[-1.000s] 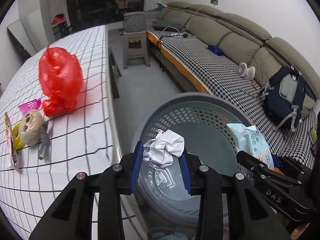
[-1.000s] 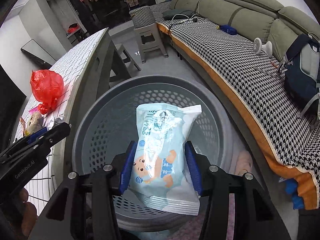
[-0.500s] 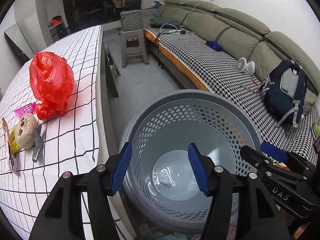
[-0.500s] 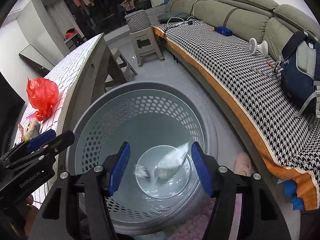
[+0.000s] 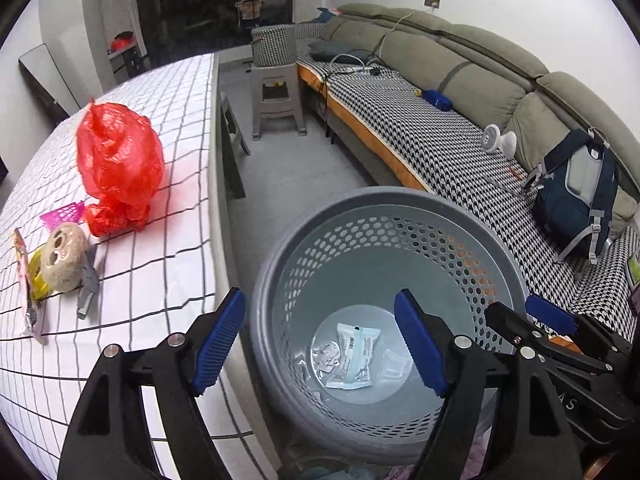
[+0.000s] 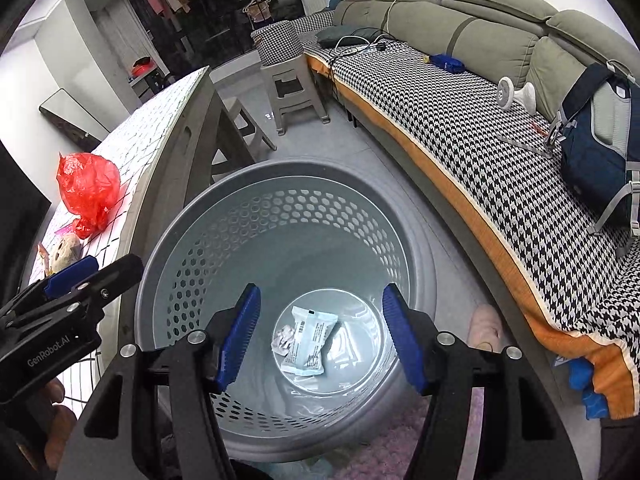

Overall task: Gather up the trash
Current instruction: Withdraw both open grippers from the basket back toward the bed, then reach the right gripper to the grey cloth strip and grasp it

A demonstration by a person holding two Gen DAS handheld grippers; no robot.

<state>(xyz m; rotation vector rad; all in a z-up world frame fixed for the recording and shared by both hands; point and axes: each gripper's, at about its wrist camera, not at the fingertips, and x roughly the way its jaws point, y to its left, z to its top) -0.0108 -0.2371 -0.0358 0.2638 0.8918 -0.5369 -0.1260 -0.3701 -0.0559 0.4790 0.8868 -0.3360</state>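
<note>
A: Left wrist view: we had the left gripper above the grey basket, jaws just spread wide, nothing between them. The right gripper hung over the same basket, jaws apart and empty too, having just opened.

B: We noted the pale blue wipes packet flat on the basket's bottom, crumpled paper touching its side.

A: Trash remaining, we judged: the red plastic bag on the checked tablecloth, well apart from the basket, beyond its rim.

B: We reckoned it light, soft, slippery film, likely to collapse under the pads. We judged the bunched lower knot the best hold, not the puffed top.
</note>
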